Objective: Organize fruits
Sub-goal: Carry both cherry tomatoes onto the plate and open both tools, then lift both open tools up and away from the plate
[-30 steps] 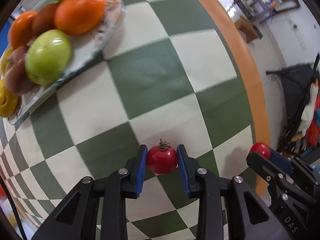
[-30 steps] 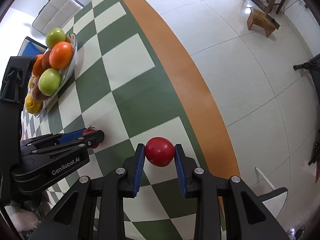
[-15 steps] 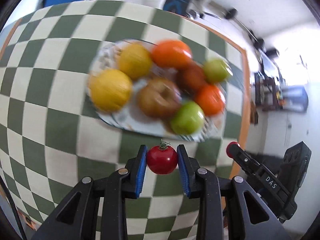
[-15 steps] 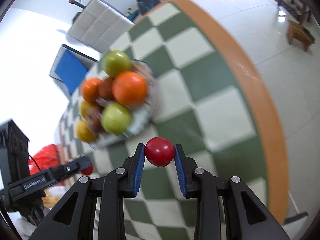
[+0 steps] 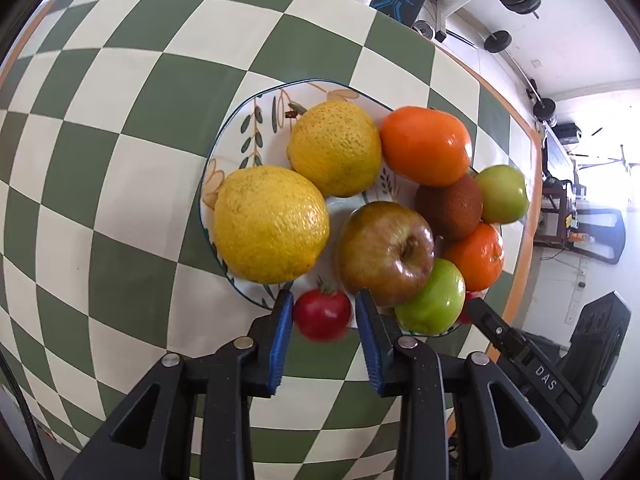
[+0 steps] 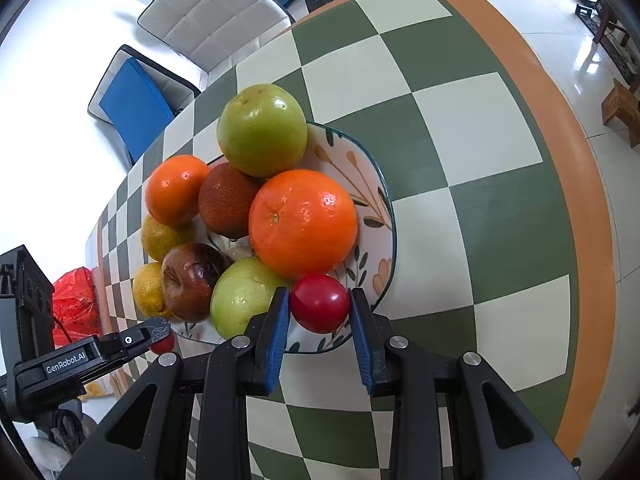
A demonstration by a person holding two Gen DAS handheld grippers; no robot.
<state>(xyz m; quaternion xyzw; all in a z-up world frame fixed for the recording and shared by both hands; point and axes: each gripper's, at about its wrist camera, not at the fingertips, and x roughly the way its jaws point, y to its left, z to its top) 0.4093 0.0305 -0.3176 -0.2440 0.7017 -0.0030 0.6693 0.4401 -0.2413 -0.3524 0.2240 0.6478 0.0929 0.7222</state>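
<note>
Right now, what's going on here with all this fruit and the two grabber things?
A person is sorting fruit with a handheld gripper in each hand. The left gripper holds a small red tomato with a green stem at the near rim of the patterned plate. The right gripper holds a smooth red fruit over the plate's other edge. The plate is already piled with oranges, lemons and apples. Neither red fruit has been released.

Glossy glazed ceramic plate, pebbly matt lemons, shiny waxy-looking orange, and a smooth matt checkered cloth on the worktop filling the frame's left.
</note>
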